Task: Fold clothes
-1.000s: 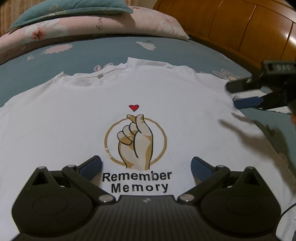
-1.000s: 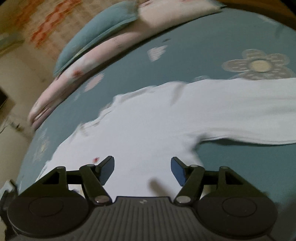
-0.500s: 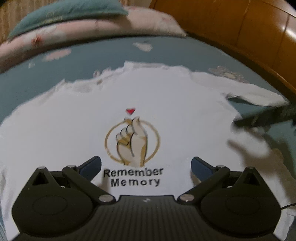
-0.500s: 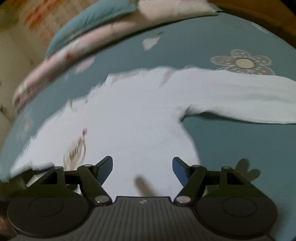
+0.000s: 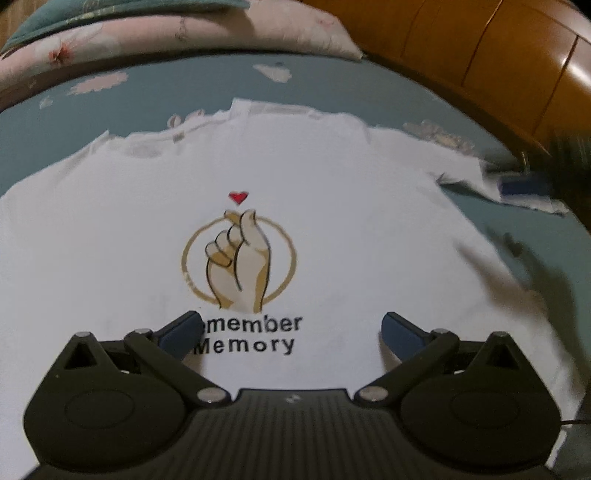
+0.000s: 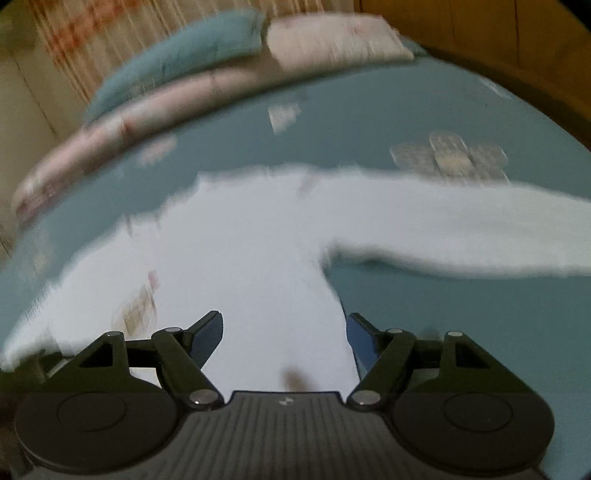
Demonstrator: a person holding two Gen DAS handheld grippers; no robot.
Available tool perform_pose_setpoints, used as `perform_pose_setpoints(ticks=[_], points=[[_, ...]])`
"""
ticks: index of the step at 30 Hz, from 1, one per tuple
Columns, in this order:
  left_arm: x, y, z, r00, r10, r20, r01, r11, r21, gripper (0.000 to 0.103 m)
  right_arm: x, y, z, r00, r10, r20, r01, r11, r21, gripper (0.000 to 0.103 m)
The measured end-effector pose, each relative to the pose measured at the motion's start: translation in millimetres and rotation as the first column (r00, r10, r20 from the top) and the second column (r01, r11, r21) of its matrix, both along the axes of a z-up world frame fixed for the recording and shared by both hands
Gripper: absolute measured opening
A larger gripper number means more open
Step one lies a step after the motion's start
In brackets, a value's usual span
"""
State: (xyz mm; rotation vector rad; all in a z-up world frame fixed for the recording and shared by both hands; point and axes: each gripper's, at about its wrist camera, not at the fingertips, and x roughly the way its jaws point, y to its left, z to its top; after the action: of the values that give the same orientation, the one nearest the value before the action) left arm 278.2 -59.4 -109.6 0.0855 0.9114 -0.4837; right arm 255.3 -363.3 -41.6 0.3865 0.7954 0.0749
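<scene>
T-shirt: white cloth, matt, smooth, with a flat printed motif. Bed sheet: teal cloth, matt, flower print. Pillows: soft patterned cloth. Headboard: varnished wood, glossy highlights. Left claw: matt black plastic, ribbed body, shiny metal pins, blue pads.

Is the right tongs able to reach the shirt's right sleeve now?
Probably yes. The right tongs stand open with nothing between them, and the sleeve lies flat on the blue bedsheet ahead, with nothing covering it.
</scene>
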Motion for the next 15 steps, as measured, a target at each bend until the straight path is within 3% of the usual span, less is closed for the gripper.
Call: perform_pose_setpoints(ticks=[4,8,10,15], points=[[2,0,-2,1.0,-0.001,0.011,0.001,1.0,0.006,0.102,59,-9,-5,0.999,-0.004,0.042,0.002,0.999,0.039,0.079],[4,4,-2,1.0,0.0,0.009,0.0,1.0,-0.011,0.102,87,-11,-35,1.0,-0.024,-0.011,0.024,1.0,0.02,0.079],[4,5,-2,1.0,0.003,0.005,-0.003,1.0,-0.023,0.102,82,-14,-51,0.998,-0.042,-0.043,0.042,0.999,-0.006,0.079],[4,5,-2,1.0,0.005,0.009,-0.005,1.0,-0.025,0.102,44,-31,-55,0.998,-0.07,-0.009,0.069,0.997,-0.041,0.079]])
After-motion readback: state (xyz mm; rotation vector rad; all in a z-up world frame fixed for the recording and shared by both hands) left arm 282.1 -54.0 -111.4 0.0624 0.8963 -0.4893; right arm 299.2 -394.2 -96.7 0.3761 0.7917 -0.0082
